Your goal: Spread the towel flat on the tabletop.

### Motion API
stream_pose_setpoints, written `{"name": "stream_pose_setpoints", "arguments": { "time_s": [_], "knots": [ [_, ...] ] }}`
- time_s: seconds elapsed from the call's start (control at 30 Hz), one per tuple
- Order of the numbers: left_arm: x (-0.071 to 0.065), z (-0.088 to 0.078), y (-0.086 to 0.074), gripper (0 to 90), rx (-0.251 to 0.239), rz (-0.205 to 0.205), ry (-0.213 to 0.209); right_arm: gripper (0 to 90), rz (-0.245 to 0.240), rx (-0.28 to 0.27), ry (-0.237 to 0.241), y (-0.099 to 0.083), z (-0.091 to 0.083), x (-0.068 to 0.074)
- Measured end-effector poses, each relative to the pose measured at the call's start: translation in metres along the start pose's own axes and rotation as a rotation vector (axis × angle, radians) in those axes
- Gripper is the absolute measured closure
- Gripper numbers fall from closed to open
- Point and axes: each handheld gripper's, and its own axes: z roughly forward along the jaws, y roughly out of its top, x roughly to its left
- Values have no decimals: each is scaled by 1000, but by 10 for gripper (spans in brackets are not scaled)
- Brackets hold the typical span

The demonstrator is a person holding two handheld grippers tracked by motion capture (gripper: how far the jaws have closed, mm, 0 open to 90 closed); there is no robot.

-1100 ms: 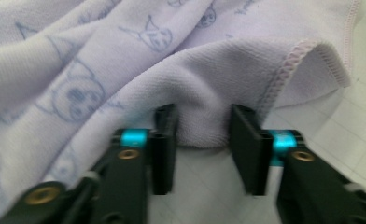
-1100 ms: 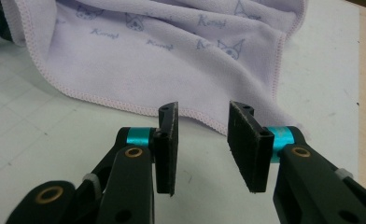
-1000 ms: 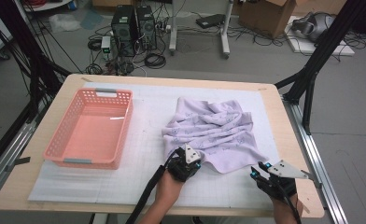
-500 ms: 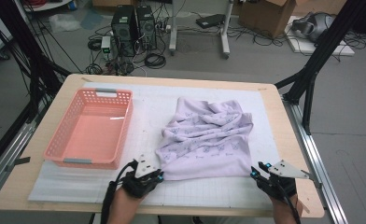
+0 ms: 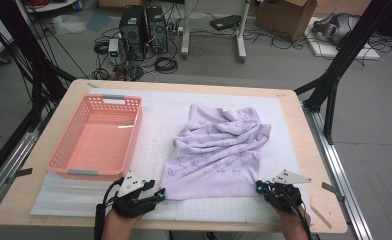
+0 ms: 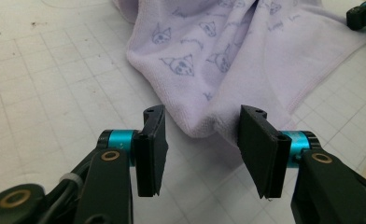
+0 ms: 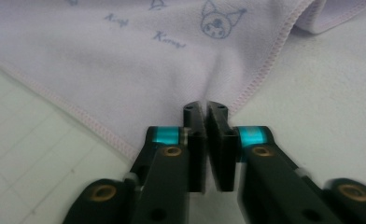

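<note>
A lilac towel (image 5: pixel 219 150) printed with small cat faces lies on the white gridded mat, its near edge stretched along the front. My left gripper (image 5: pixel 160 192) is at the towel's near left corner. Its jaws have just been opening, and in the left gripper view (image 6: pixel 202 116) the corner (image 6: pixel 209 126) lies loose between the parted pads. My right gripper (image 5: pixel 259 186) is at the near right corner. The right gripper view has this gripper (image 7: pixel 204 106) with jaws closed, pinching the hemmed edge of the towel (image 7: pixel 125 51).
A pink plastic basket (image 5: pixel 136 131) with nothing in it stands at the left of the mat (image 5: pixel 159 115). The far half of the towel is still rumpled. The wooden table's front edge (image 5: pixel 209 225) runs just under both hands. Computers and cables sit on the floor beyond.
My left hand has moved left along the front edge, drawing the towel's near left corner out so the near edge lies wide. Its jaws have parted. The right hand has kept its place.
</note>
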Motion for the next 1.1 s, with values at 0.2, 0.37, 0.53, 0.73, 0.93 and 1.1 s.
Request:
{"name": "stream_pose_setpoints", "arguments": {
  "time_s": [0.2,0.37,0.53,0.73,0.93,1.1],
  "knots": [
    [2,2,0,528,-6,-9,11,877,-10,82,-262,-14,-29,-19],
    [-2,21,3,637,52,2,5,857,36,67,-207,-19,-36,-22],
    [-15,41,8,609,96,2,-34,820,17,51,-186,-18,-34,-19],
    [-37,58,12,437,76,31,-25,798,11,28,-160,-17,-32,-17],
    [-64,76,17,589,75,70,-44,787,1,23,-154,-16,-30,-15],
    [-70,78,22,862,91,56,-61,780,5,20,-147,-16,-30,-15]
  ]
}}
